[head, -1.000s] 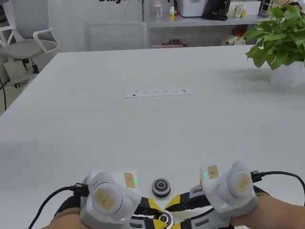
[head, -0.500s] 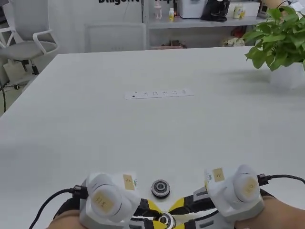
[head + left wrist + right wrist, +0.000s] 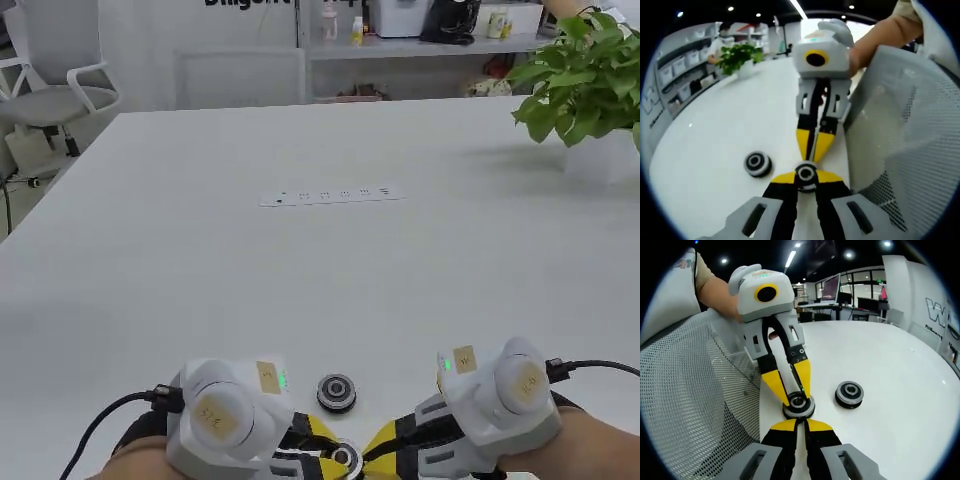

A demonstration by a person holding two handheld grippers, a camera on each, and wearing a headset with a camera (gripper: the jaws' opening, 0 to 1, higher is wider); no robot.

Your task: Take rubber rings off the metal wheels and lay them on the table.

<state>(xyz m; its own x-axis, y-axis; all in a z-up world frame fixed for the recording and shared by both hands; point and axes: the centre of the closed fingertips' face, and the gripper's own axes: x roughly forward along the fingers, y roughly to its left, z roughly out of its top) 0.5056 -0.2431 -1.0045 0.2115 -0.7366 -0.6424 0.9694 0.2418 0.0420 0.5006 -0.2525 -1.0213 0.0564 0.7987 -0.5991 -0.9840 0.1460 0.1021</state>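
With the metal wheel [image 3: 799, 406] clamped in the left gripper [image 3: 806, 178] at the near edge of the table [image 3: 320, 270], and the right gripper [image 3: 799, 424] pinched nearly closed, apparently on its rubber ring [image 3: 786, 409], the ring is best peeled off gradually while the wheel is held steady.

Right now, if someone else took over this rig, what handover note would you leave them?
Left gripper: shut on the held wheel, at the near edge of the table.
Right gripper: jaws nearly together at that wheel's rim, seemingly pinching its rubber ring.
Second wheel: lies flat on the table just beyond, ring on, untouched.
Done: neither ring is off yet, as far as I can see.
Left: pull the ring off the held wheel, lay it down, then do the second wheel.
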